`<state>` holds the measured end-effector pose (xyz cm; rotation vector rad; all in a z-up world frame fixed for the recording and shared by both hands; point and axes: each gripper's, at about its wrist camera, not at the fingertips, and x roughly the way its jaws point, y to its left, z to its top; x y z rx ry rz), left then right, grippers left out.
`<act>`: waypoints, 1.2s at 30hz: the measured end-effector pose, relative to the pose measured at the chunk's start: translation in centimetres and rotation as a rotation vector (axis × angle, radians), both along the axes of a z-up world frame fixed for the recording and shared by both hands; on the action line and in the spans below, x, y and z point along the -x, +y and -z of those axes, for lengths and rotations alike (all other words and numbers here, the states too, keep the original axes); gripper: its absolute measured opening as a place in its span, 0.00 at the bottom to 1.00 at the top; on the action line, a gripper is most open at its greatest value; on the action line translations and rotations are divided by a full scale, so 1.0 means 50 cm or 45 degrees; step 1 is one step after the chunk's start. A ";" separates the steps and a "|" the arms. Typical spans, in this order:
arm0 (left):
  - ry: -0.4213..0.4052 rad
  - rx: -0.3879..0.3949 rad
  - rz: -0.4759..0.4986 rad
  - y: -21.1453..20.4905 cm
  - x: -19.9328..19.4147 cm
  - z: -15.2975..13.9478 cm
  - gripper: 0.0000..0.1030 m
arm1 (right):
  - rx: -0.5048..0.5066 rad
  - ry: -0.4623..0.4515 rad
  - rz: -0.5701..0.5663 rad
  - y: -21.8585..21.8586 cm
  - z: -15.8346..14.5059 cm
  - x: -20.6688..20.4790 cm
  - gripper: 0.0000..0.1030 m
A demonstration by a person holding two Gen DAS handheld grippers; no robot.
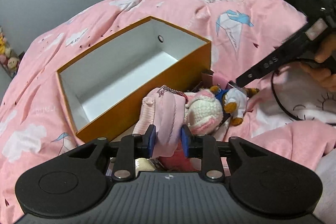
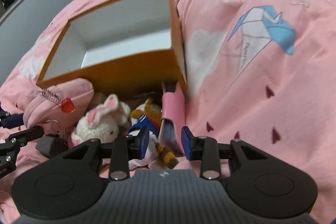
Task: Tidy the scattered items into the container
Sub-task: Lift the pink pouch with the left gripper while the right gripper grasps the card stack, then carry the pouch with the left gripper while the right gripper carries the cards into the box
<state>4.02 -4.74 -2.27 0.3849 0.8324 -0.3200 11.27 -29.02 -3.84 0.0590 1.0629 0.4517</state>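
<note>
Fabric is bunching between the blue pads of the left gripper (image 1: 168, 140), which is pinching a soft pink pouch (image 1: 166, 112) just in front of the orange box (image 1: 147, 102). The pouch is looking light and floppy, so a pinch through its thick middle seems a safer hold than one at the bead chain with the red heart charm (image 2: 67, 107).

Just in front of the box's near wall, the right gripper (image 2: 163, 144) is standing part-open around a pink-covered booklet (image 2: 171, 119) and the leg of a small bear doll in white and blue (image 1: 235, 102); its pads are not visibly pressing on either. The booklet is looking stiff and thin, best taken across its covers; the bear seems soft and easy to squeeze anywhere.

Between pouch and bear, against the box, a crocheted white bunny (image 2: 100, 123) is lying, squashy and light.

Beyond them the box is sitting open and empty on the pink quilt (image 2: 262, 87).
</note>
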 end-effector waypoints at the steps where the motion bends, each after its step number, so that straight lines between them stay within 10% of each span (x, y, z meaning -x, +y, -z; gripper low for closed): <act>1: -0.011 -0.018 0.008 -0.005 0.001 0.002 0.28 | 0.013 0.003 0.003 0.005 0.007 -0.003 0.36; 12: -0.041 0.063 -0.019 0.016 -0.013 -0.020 0.26 | 0.115 0.109 0.014 0.024 0.078 -0.043 0.35; 16: -0.032 0.114 -0.033 0.029 -0.020 -0.028 0.25 | 0.076 0.151 0.034 0.011 0.092 -0.045 0.20; 27: 0.002 0.199 -0.079 0.057 -0.029 -0.030 0.24 | 0.006 -0.039 0.100 -0.024 -0.019 0.000 0.17; 36: 0.062 0.468 -0.112 0.104 -0.041 -0.097 0.21 | -0.067 -0.255 0.051 -0.030 -0.144 0.009 0.16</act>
